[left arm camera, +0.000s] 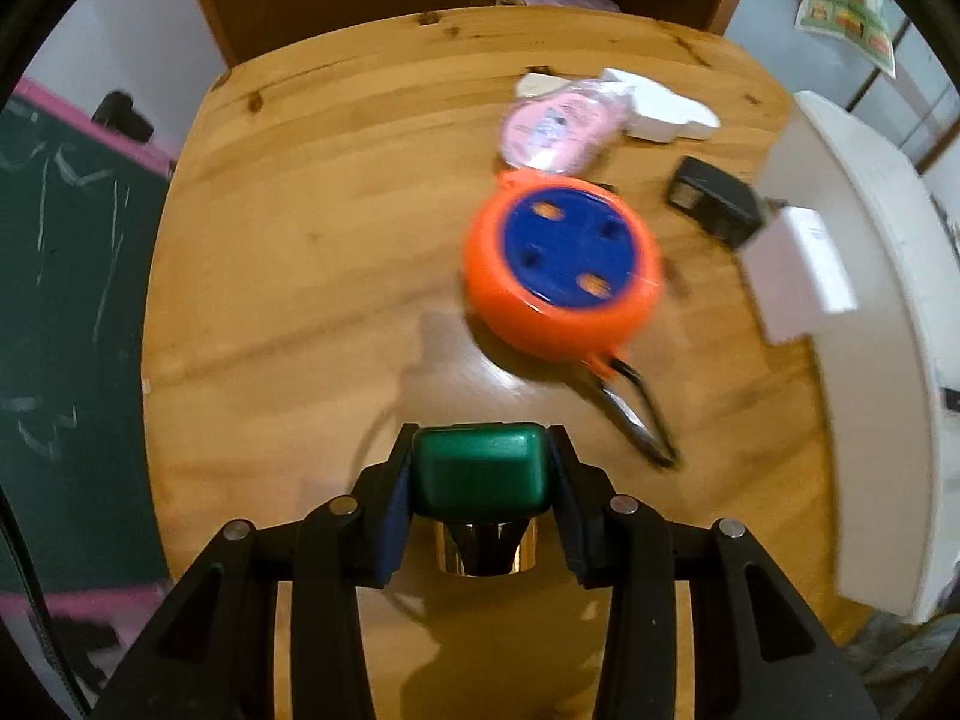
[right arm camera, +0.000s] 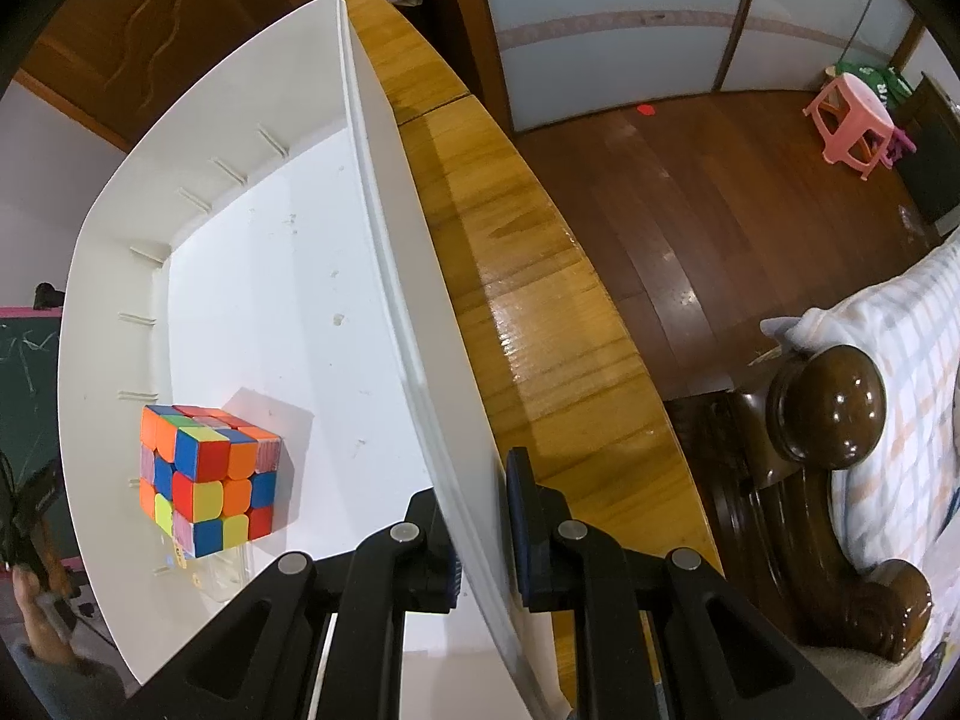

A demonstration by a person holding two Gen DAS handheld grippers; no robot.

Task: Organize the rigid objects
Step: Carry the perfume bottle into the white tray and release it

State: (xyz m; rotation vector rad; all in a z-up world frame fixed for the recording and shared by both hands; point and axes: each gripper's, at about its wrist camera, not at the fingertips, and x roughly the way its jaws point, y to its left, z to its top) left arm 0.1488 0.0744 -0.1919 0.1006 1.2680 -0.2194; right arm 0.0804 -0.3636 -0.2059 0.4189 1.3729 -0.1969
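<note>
My left gripper (left arm camera: 480,474) is shut on a green-capped bottle (left arm camera: 480,468) with a gold collar, held just above the wooden table (left arm camera: 300,240). Ahead of it lies a round orange case with a blue face (left arm camera: 564,264) and a black strap. My right gripper (right arm camera: 477,516) is shut on the near wall of a white bin (right arm camera: 408,324). Inside the bin a colourful puzzle cube (right arm camera: 207,477) rests on a clear item. The bin's outer wall (left arm camera: 864,312) shows at the right of the left wrist view.
Further back on the table lie a pink pouch (left arm camera: 552,126), white boxes (left arm camera: 666,108), a black block (left arm camera: 711,198) and a pale box (left arm camera: 792,270). A chalkboard (left arm camera: 66,300) stands left. Right of the table edge (right arm camera: 540,312) are the floor, a sofa arm (right arm camera: 828,408) and a pink stool (right arm camera: 852,120).
</note>
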